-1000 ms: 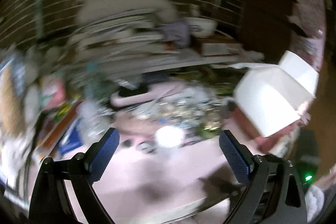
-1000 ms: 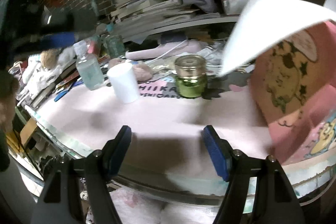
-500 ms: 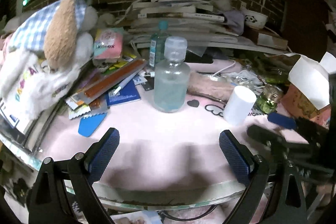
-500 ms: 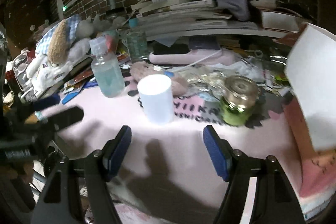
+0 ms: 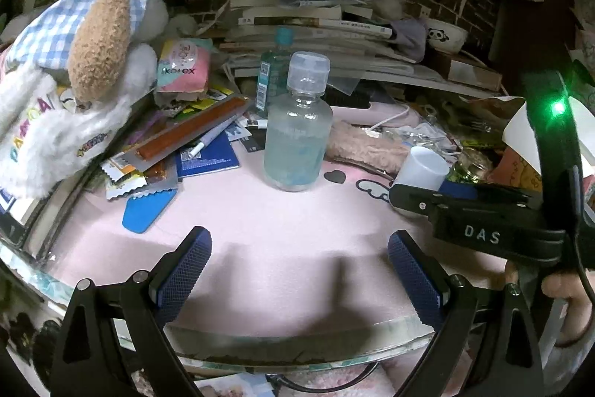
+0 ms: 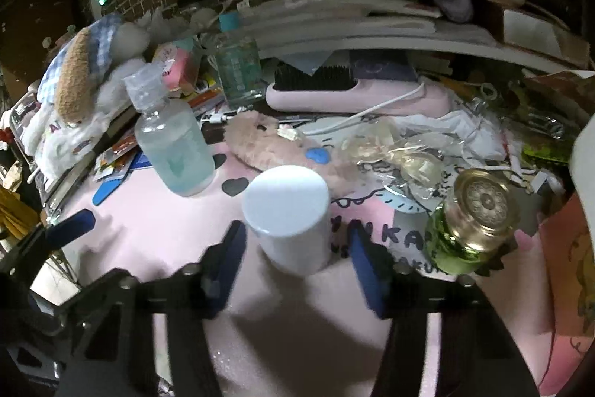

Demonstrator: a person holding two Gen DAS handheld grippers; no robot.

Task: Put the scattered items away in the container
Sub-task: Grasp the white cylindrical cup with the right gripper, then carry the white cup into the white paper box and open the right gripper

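Observation:
A white cylindrical jar stands on the pink mat, between the open jaws of my right gripper, which do not touch it. It also shows in the left wrist view. A clear bottle of pale blue liquid stands mid-mat, also in the right wrist view. A green glass jar with a gold lid stands right of the white jar. The pink box container is at the far right. My left gripper is open and empty near the table's front edge.
A plush dog, packets and a blue card crowd the left. Stacked books, a pink hairbrush, a fuzzy pink pouch and crumpled plastic lie behind. The right gripper's body crosses the left view.
My right gripper has moved forward so its jaws flank the white jar. My left gripper has swung left and now rests steady, facing the clear bottle.

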